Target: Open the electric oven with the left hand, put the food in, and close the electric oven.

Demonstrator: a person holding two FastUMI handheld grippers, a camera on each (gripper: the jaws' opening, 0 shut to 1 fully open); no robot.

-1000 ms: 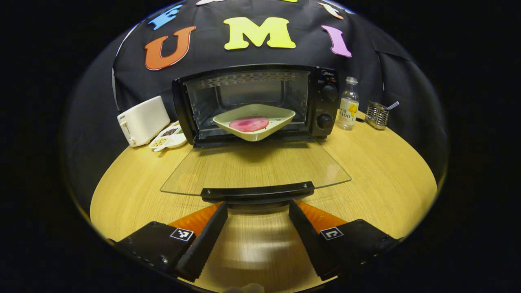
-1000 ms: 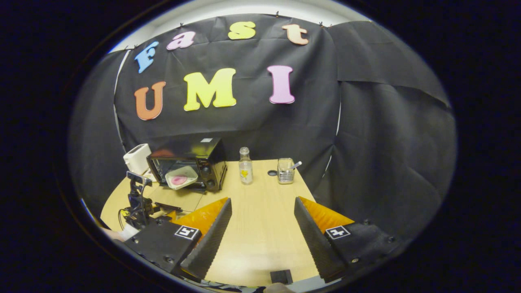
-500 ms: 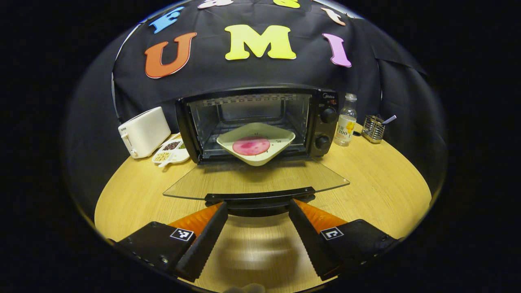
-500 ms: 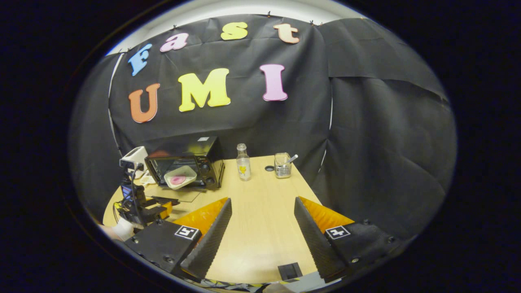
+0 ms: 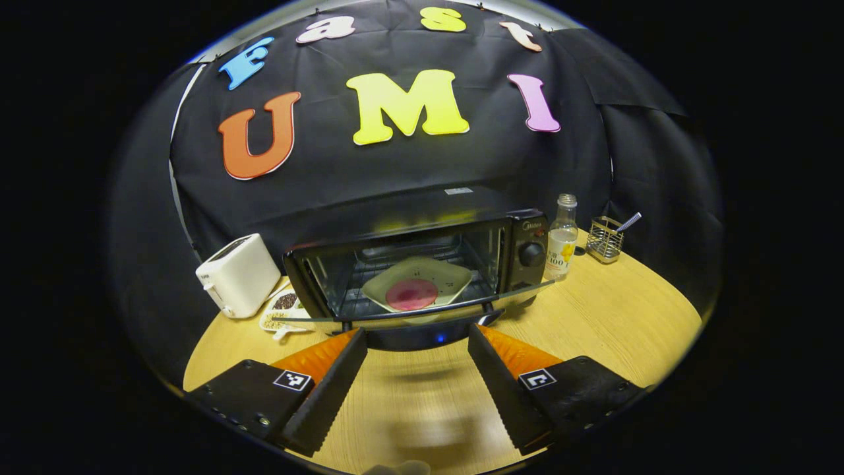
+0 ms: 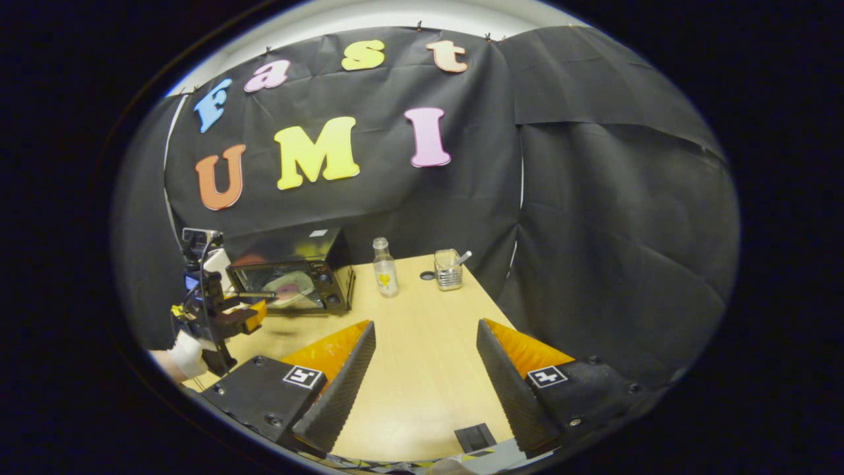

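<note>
Glass door [image 5: 422, 307] of the black oven [image 5: 422, 264] sits half-raised at centre frame, pink food [image 5: 411, 294] on its cream dish [image 5: 418, 284] inside. Left gripper [image 5: 417, 343] fingers spread wide under the handle, grasping nothing. Right gripper [image 6: 425, 343], lower frame, released over the wooden counter [image 6: 422, 369]. Toaster [image 5: 239, 276] centre-left.

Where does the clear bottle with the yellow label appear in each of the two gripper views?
Left gripper view: the bottle stands right of centre, just right of the electric oven.
Right gripper view: the bottle stands near the middle, again right of the oven.
Shared landmark: the wire holder to the bottle's right.
</note>
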